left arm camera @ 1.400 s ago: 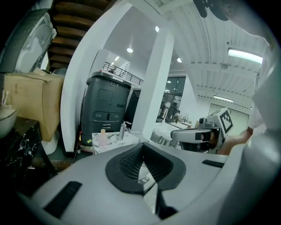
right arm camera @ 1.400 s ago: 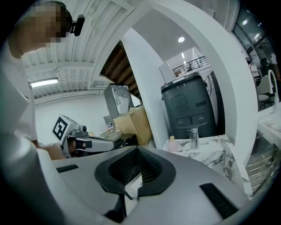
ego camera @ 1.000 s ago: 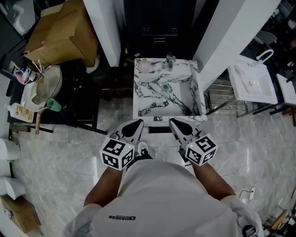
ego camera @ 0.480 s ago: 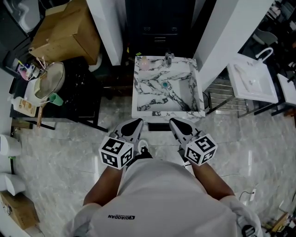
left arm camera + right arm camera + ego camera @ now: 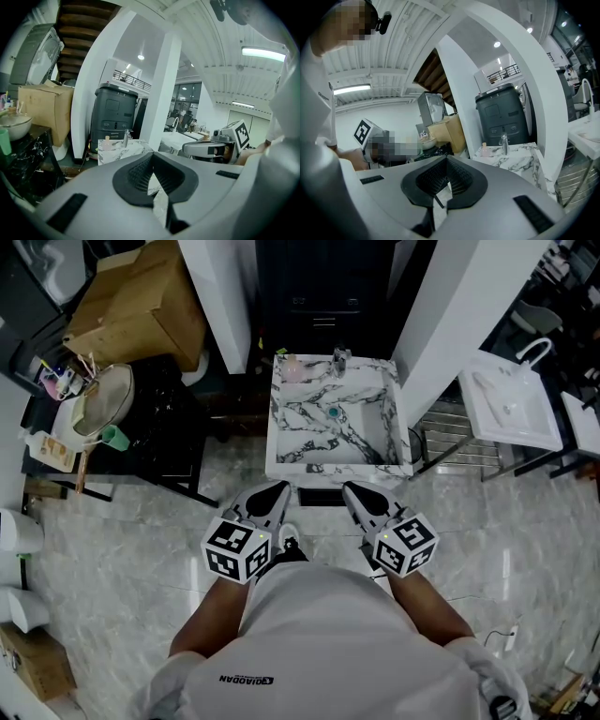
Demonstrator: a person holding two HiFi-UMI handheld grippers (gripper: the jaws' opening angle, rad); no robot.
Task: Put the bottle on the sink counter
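- Left gripper (image 5: pixel 277 491): jaws closed pad on pad, nothing between them. I hold it low against my torso, pointing forward. This reads as a rest pose, not a reach.
- Right gripper (image 5: pixel 353 491): the same, jaws fully together and empty. Both tips sit near each other, short of the counter's front rim.
- Floor (image 5: pixel 122 549): open tile lies between me and the counter. I see nothing in the way of a step forward.
- Sink counter (image 5: pixel 319 468): straight ahead, a marble surface wrapped around a sunken basin (image 5: pixel 319 427). The only flat room is the narrow rim strips and the back ledge.
- Bottle (image 5: pixel 292 368): small, pale pink, upright on the back left corner of the surface. It is near the tap (image 5: pixel 342 360) but apart from it.
- Judgement: if this is the task's bottle, it already stands where asked, since neither gripper carries one. The corner spot keeps it off the basin's inner edge.
- Reach: getting to that corner means passing over the basin. The tap is the nearest thing I could clip.
- White pillars (image 5: pixel 220 296) flank the far end of the counter on both sides, so the front is the only open approach.
- Left side: a black table (image 5: pixel 169 442) carries a bowl (image 5: pixel 94 404) and a green cup (image 5: pixel 112 437), with a cardboard box (image 5: pixel 141 306) beyond.
- Right side: a wire rack (image 5: pixel 455 442) sits just beside the counter, and a white sink (image 5: pixel 511 409) lies farther out. All are well apart from my grippers.
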